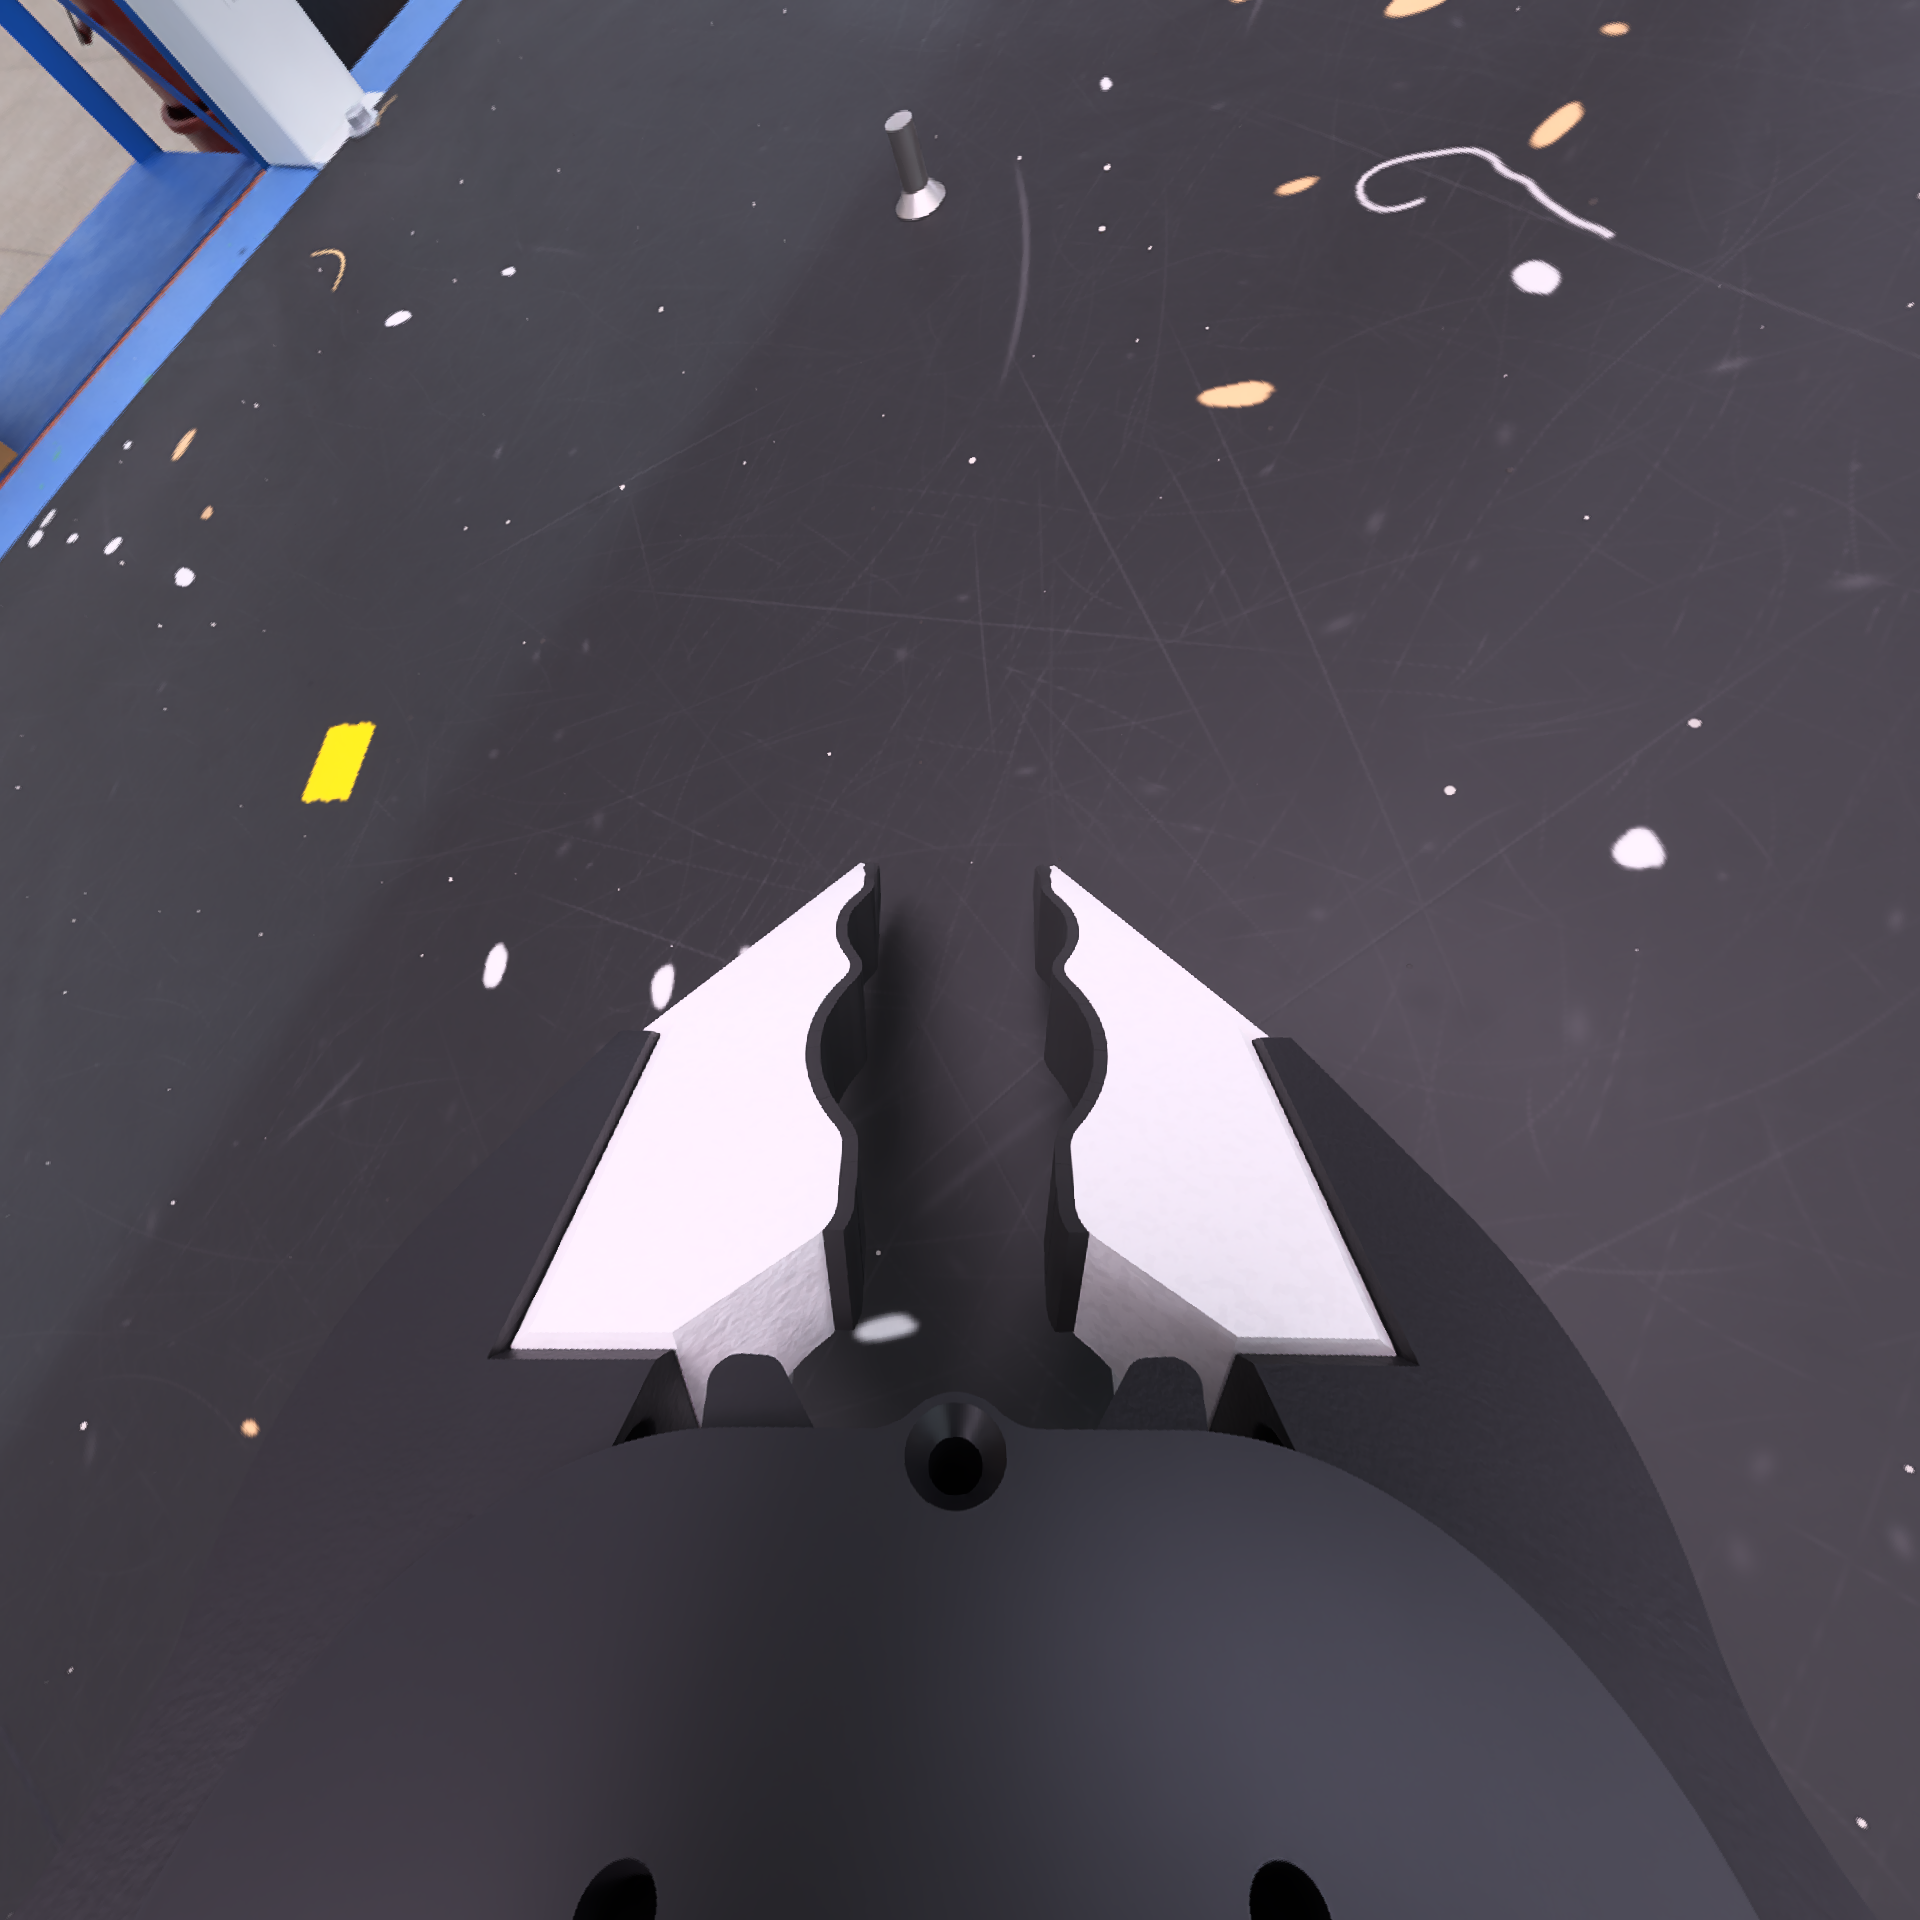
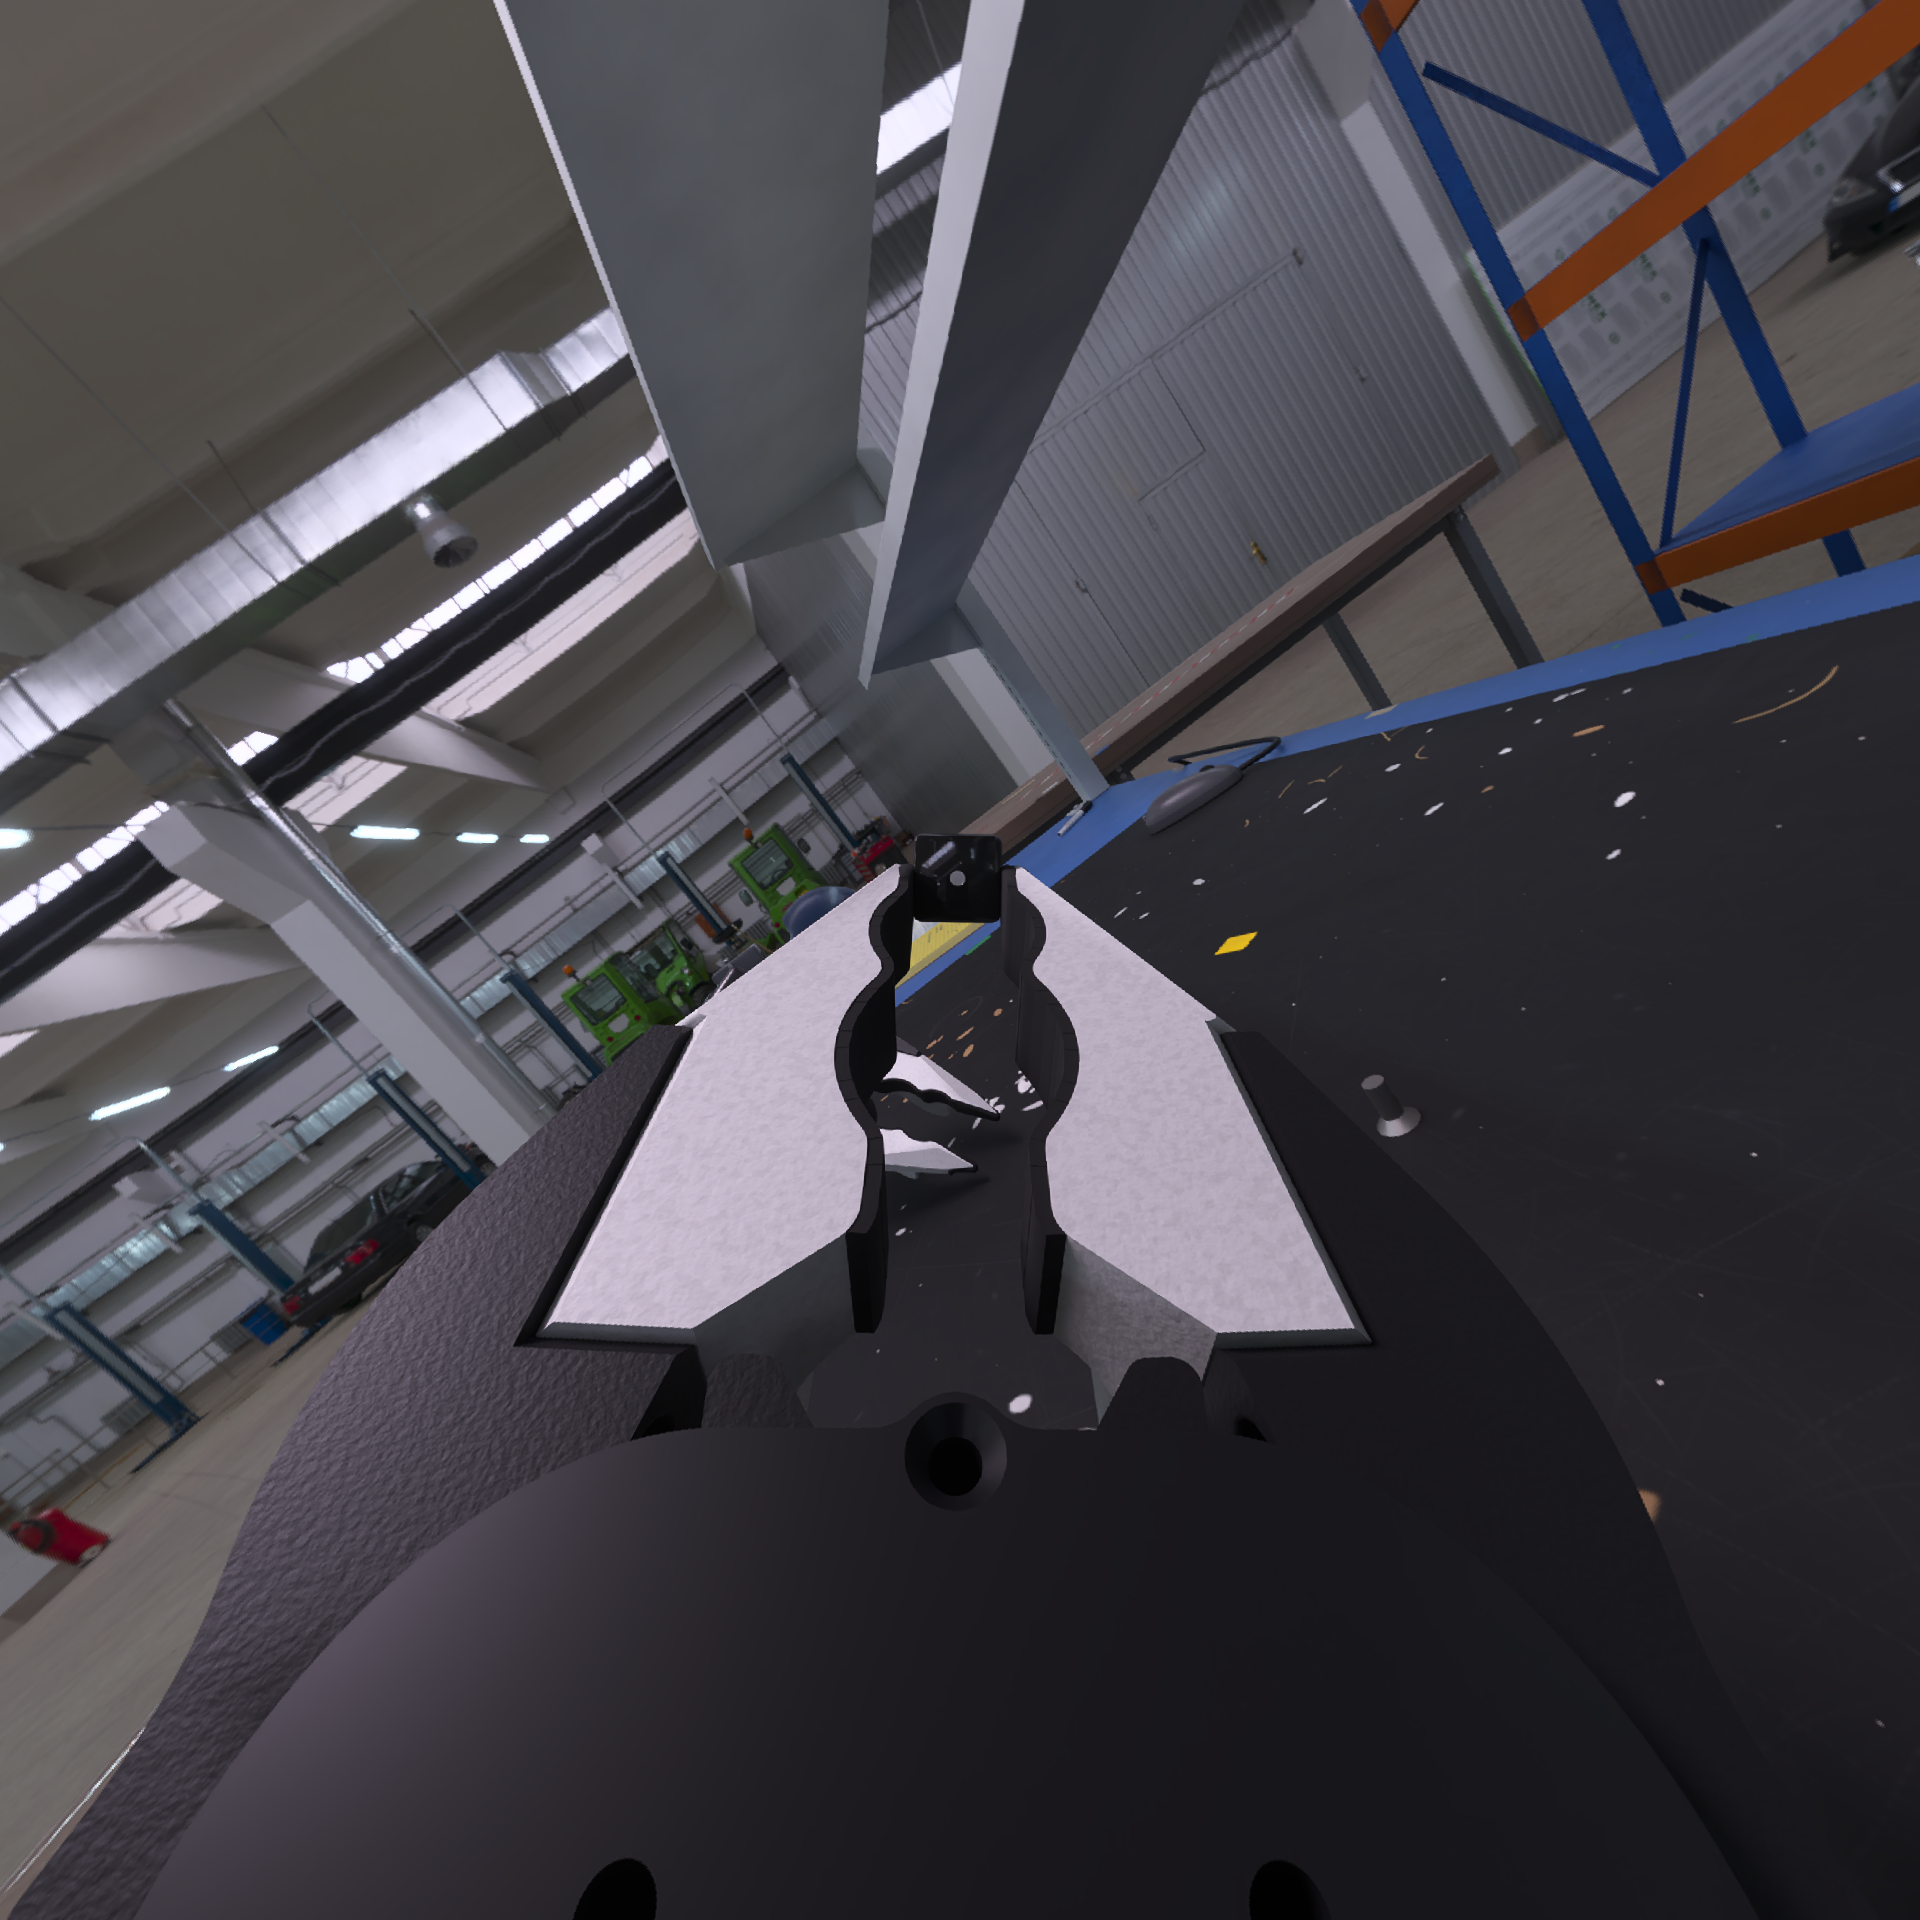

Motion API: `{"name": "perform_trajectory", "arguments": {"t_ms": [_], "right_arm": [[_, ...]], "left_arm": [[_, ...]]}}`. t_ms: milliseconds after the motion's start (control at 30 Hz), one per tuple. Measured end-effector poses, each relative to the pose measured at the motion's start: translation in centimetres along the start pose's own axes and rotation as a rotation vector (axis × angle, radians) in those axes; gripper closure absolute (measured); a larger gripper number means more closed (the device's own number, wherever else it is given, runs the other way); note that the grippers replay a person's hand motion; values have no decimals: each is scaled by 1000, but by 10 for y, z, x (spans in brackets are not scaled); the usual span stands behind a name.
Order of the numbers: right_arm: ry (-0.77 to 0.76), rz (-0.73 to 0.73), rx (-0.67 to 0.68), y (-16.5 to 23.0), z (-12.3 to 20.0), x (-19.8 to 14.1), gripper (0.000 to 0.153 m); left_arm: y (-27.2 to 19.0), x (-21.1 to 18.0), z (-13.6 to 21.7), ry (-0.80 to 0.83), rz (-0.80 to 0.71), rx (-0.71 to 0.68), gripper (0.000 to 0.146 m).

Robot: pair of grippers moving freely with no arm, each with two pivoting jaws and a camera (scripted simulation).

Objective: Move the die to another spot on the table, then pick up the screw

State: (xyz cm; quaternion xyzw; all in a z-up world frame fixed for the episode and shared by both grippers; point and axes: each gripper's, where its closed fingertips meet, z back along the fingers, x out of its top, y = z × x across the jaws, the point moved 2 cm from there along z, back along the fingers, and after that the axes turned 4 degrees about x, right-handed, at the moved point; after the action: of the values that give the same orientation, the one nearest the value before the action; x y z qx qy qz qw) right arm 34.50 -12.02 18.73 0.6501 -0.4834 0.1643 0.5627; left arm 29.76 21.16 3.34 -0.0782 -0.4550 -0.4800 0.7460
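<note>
A small black die (image 2: 956, 879) with a pale pip is pinched between the tips of my right gripper (image 2: 956, 885), held up off the dark table (image 2: 1558, 1039). A silver screw (image 2: 1388, 1105) stands on its flat head on the table, to the right of that gripper. In the left wrist view the screw (image 1: 914, 166) is far ahead, slightly left of centre. My left gripper (image 1: 956, 883) is open and empty, low over the table (image 1: 1143, 623). White fingers (image 2: 925, 1086) of the left gripper show through the gap of the right one.
A yellow tape mark (image 1: 338, 762) lies on the table to the left; it also shows in the right wrist view (image 2: 1236, 942). The blue table edge (image 1: 104, 343) runs at the far left. A grey rounded object (image 2: 1195, 798) sits at the far edge. A blue and orange rack (image 2: 1662, 312) stands beyond.
</note>
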Motion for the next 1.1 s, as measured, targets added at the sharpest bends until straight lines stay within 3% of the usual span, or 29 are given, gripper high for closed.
{"name": "perform_trajectory", "arguments": {"t_ms": [167,433,700,1100], "right_arm": [[55,22,-52,0,-3,-8,137],[482,155,-298,-11,-17,-80,137],[803,290,-519,-24,-8,-134,137],[1042,401,-591,-29,-2,-172,137]], "left_arm": [[0,0,0,0,-2,6,117],[1,-1,-1,9,5,5,117],[1,0,0,1,5,5,117],[1,1,0,-6,3,5,117]]}}
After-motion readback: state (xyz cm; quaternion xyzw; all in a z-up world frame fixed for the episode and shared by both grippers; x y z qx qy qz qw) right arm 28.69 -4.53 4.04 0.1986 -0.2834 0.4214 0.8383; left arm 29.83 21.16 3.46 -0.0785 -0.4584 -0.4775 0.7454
